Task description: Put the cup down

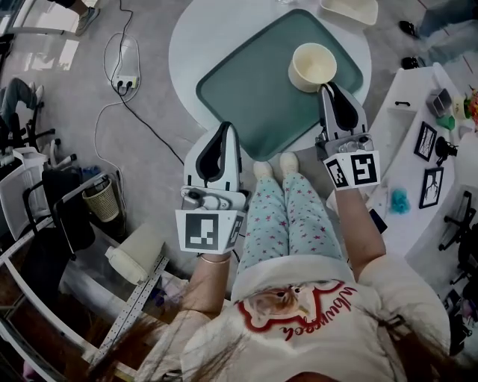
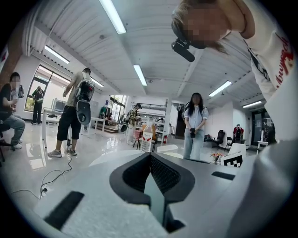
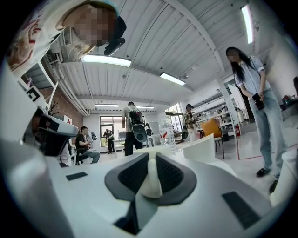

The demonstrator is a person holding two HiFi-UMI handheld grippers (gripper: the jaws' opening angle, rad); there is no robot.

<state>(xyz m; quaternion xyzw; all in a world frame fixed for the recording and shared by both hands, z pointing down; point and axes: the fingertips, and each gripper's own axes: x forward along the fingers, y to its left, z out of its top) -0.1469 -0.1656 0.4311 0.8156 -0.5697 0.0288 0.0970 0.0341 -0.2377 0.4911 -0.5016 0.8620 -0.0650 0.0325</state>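
Note:
A cream cup (image 1: 312, 66) stands upright over the far right part of the green tray (image 1: 246, 93); I cannot tell whether its base touches the tray. My right gripper (image 1: 329, 89) is at the cup's near side, shut on its handle. In the right gripper view the cream handle (image 3: 150, 182) shows pinched between the dark pads, at my right gripper (image 3: 151, 160). My left gripper (image 1: 224, 128) hovers at the tray's near left edge, shut, with nothing in it. The left gripper view shows my left gripper (image 2: 150, 157) with its jaw tips together.
The tray lies on a round white table (image 1: 190, 37), with a white container (image 1: 347, 9) at the far edge. A white side table (image 1: 407, 127) with picture frames stands at the right. A power strip (image 1: 127, 71) and cables lie on the floor at the left. Several people stand around the room.

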